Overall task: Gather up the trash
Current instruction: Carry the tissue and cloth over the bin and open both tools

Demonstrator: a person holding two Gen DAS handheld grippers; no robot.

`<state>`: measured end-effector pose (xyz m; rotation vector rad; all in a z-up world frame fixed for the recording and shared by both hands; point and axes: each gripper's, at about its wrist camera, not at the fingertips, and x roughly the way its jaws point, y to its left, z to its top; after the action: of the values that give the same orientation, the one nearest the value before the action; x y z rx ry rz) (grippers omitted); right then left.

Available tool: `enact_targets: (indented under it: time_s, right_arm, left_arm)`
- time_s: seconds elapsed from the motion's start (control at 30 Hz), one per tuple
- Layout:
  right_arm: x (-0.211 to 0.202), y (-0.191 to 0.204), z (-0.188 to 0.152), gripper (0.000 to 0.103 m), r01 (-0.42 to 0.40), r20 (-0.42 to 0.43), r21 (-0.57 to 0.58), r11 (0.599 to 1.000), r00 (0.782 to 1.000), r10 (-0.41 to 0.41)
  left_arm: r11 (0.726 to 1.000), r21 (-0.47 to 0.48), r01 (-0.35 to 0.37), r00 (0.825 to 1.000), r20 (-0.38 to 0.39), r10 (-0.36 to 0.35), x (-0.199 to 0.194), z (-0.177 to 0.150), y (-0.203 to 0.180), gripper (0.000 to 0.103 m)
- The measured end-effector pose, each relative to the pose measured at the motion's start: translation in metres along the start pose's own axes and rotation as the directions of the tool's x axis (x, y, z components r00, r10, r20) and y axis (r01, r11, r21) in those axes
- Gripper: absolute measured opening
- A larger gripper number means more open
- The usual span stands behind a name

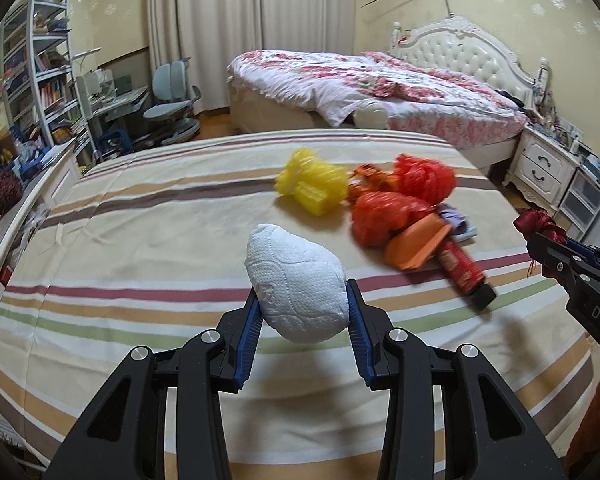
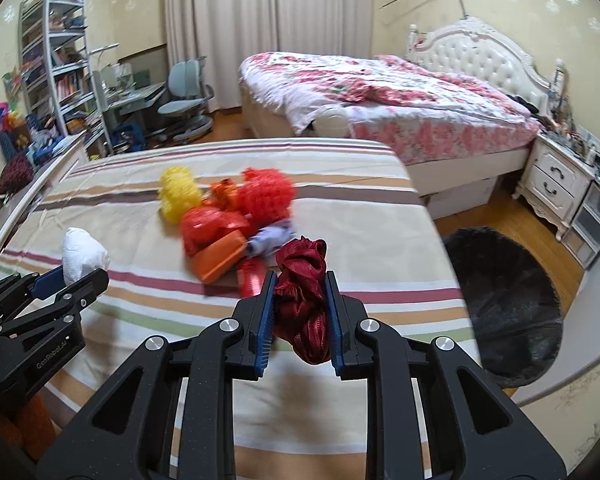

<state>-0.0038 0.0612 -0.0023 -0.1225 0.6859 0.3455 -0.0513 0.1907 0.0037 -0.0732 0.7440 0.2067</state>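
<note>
My left gripper (image 1: pixel 302 300) is shut on a crumpled white paper wad (image 1: pixel 296 280) and holds it above the striped bed sheet (image 1: pixel 140 220). My right gripper (image 2: pixel 300 304) is shut on a dark red cloth wad (image 2: pixel 304 296), also above the sheet. A trash pile lies further out on the sheet: yellow foam net (image 1: pixel 312 184), red foam net (image 1: pixel 424 176), red plastic bag (image 1: pixel 384 216), orange packet (image 1: pixel 416 244), red wrapper (image 1: pixel 464 272). The left gripper with its wad shows at the left of the right wrist view (image 2: pixel 80 260). The right gripper shows at the right edge of the left wrist view (image 1: pixel 540 236).
A black bin bag (image 2: pixel 504 304) stands open on the floor to the right of the striped bed. A second bed with a floral cover (image 2: pixel 380 92) is beyond. A nightstand (image 2: pixel 552 184) is at the right, a desk chair (image 2: pixel 184 96) and bookshelf (image 2: pixel 56 60) at the left.
</note>
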Motion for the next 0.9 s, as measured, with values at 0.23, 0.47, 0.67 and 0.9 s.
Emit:
enact_targets:
  time_s: [0.23, 0.47, 0.67, 0.9]
  right_arm:
    - [-0.008, -0.062, 0.005, 0.022, 0.097, 0.032, 0.085, 0.992, 0.994, -0.100]
    - [-0.003, -0.122, 0.006, 0.022, 0.186, 0.036, 0.160, 0.970, 0.980, -0.194]
    - [0.007, -0.166, 0.002, 0.022, 0.233, 0.010, 0.208, 0.950, 0.971, -0.240]
    - [0.018, -0.200, -0.004, 0.023, 0.268, -0.010, 0.231, 0.935, 0.962, -0.273]
  left_arm:
    - [0.994, 0.072, 0.079, 0.996, 0.033, -0.082, 0.001, 0.018, -0.054, 0.041]
    - [0.975, 0.159, 0.156, 0.985, 0.044, -0.165, 0.012, 0.034, -0.120, 0.041]
    - [0.954, 0.222, 0.204, 0.976, 0.036, -0.217, 0.026, 0.044, -0.175, 0.041]
    - [0.939, 0.266, 0.217, 0.974, -0.003, -0.225, 0.057, 0.050, -0.222, 0.041]
